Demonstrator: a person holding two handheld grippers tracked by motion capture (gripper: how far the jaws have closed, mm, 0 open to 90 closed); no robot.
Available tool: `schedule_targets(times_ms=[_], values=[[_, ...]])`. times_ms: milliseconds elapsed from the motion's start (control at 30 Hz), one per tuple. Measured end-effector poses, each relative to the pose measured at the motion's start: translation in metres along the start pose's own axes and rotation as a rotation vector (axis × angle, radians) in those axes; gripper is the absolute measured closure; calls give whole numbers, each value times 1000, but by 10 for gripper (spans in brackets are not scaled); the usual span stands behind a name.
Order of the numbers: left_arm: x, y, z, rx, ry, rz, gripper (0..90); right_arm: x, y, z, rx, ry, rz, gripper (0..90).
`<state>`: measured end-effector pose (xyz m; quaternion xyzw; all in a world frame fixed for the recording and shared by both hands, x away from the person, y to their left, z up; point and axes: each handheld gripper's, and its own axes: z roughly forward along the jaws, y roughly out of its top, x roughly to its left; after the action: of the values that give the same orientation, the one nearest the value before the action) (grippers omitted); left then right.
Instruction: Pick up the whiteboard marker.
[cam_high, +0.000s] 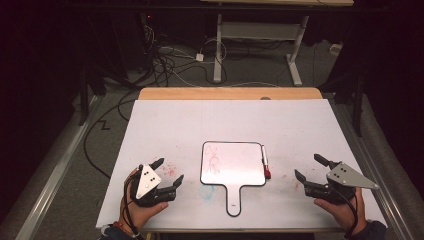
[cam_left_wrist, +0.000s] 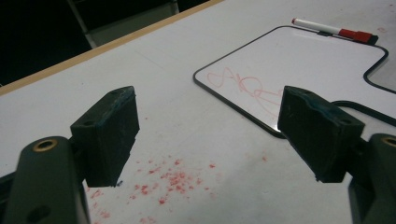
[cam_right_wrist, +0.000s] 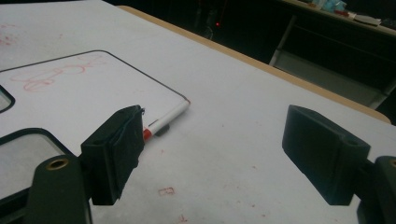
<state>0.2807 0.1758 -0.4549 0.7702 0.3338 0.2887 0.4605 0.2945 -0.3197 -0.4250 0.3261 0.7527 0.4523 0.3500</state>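
A small handled whiteboard lies flat near the middle of the desk's near edge, its handle pointing toward the person. Red scribbles mark the board's left part. A marker with a red cap lies along the board's right edge, touching or just beside it, cap toward the near edge of the desk.

The left gripper rests low over the desk's near-left corner area, left of the board, with its jaws wide and nothing between them; in the left gripper view the gap looks out over red specks on the desk surface toward the scribbled board and the marker beyond it. The right gripper sits near the near-right corner, right of the board, jaws likewise wide and empty; its own view shows the marker a little ahead past the left jaw.

This looks like the starting step: both hands are parked to either side, nothing gripped, and the board and marker untouched. The right gripper is nearer the marker, so the likely next move is for it to swing left toward the marker, line the jaws across the thin barrel and come down low enough to pinch it without pushing it against the board's rim. The left gripper is well placed to steady the board by its left edge.
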Motion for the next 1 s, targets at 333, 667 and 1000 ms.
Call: schedule_targets(times_ms=[333,667,1000], values=[[-2,-4,9,63,-9,16,195,-3,-2,7,59,50,28,213],[-5,-4,13,76,-19,36,199,-1,1,24,129,101,41,269],[-5,-6,16,108,-13,47,199,-2,18,65,239,196,116,290]])
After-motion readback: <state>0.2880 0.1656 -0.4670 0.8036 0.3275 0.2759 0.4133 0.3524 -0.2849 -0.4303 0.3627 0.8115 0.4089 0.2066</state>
